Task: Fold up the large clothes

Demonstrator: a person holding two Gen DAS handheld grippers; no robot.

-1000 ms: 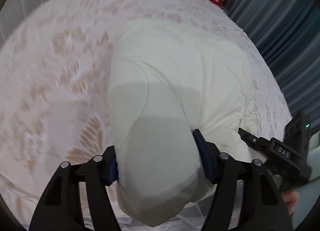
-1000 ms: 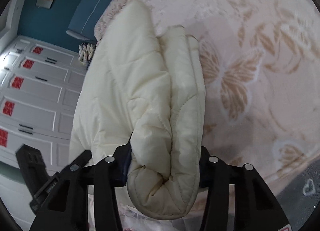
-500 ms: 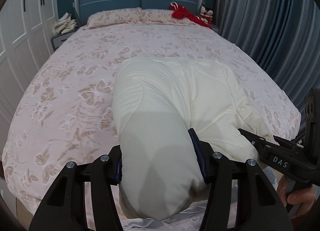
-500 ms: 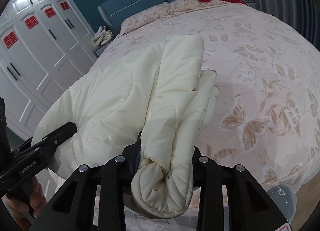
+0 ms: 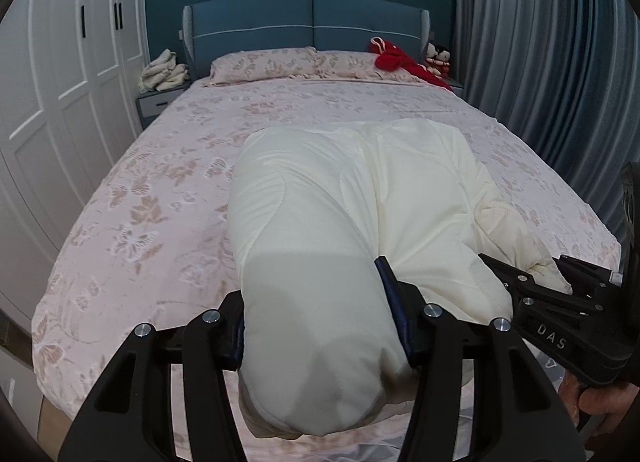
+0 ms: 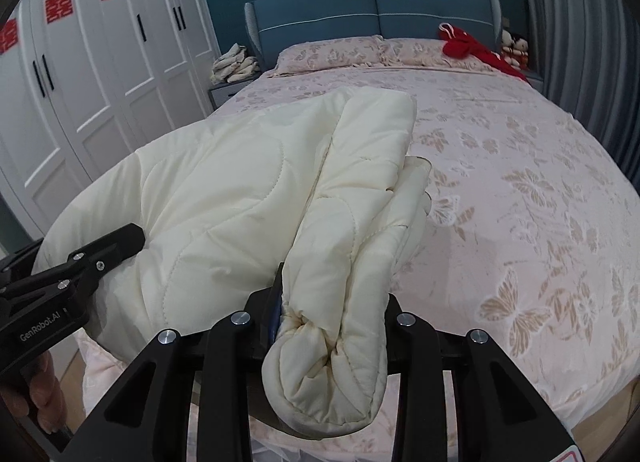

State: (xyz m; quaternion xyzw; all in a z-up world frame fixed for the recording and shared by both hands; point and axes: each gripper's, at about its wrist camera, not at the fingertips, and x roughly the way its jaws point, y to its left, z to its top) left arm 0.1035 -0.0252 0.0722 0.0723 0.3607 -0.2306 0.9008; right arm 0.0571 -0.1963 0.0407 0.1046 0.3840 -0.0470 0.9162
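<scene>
A cream quilted padded jacket lies over the near end of the pink floral bed. My left gripper is shut on a thick bunch of its near left edge. My right gripper is shut on a bunched, rolled part of the jacket at its right side. Each gripper shows in the other's view: the right one at the lower right of the left wrist view, the left one at the lower left of the right wrist view. The jacket's near edge is lifted off the bed.
White wardrobe doors stand on the left, grey curtains on the right. A blue headboard, pillows, a red garment and dolls lie at the far end. Folded cloths sit on a nightstand.
Both grippers have tilted up from looking down at the bed to looking level along it, still holding the jacket; the headboard and wardrobe have come into view.
</scene>
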